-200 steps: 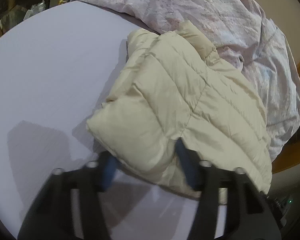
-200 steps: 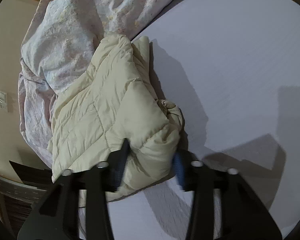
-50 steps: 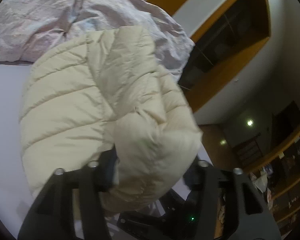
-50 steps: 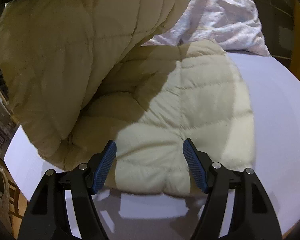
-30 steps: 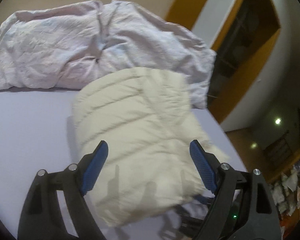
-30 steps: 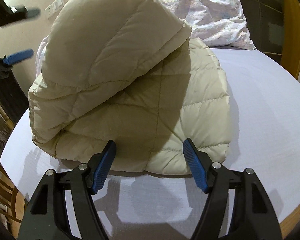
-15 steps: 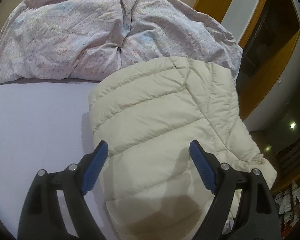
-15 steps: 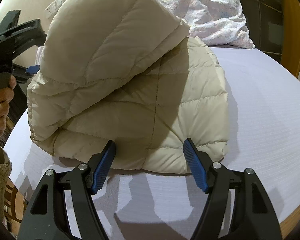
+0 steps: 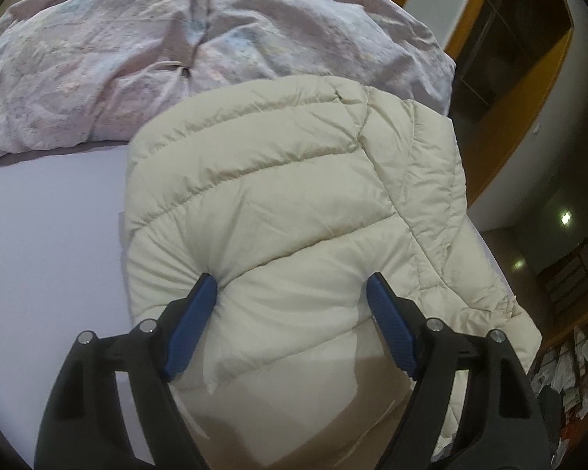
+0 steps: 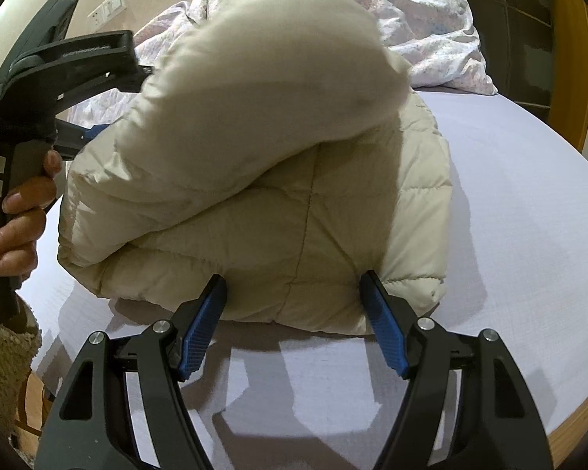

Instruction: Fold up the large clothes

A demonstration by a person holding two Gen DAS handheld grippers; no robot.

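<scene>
While the cream puffer jacket (image 10: pixel 254 180) is lying doubled over on the lavender bed sheet (image 10: pixel 529 211), just in front of the rumpled floral duvet (image 9: pixel 200 39), its upper layer is standing proud rather than lying flat.

The left gripper (image 9: pixel 292 293) is pressing into the near part of that upper layer with its blue pads (image 9: pixel 194 317) spread wide; padding is bulging between them and puckering at the left pad, but nothing is being pinched. The right gripper (image 10: pixel 292 293) is sitting with its jaws apart too, at the near hem of the lower layer, its tips touching or almost touching the fabric; no grip on anything. In the right wrist view, the left hand (image 10: pixel 17 207) is squeezing its tool's handle.

Risks, as judged:
- The down filling is acting springy, so the raised fold is likely reopening if pressure comes off before the air is squeezed out.
- The shell looks slick; a shallow bite is likely slipping off the thick double layer.
- The jacket's right edge is sitting near the mattress edge, so a push that way is risking a slide off the bed.
</scene>
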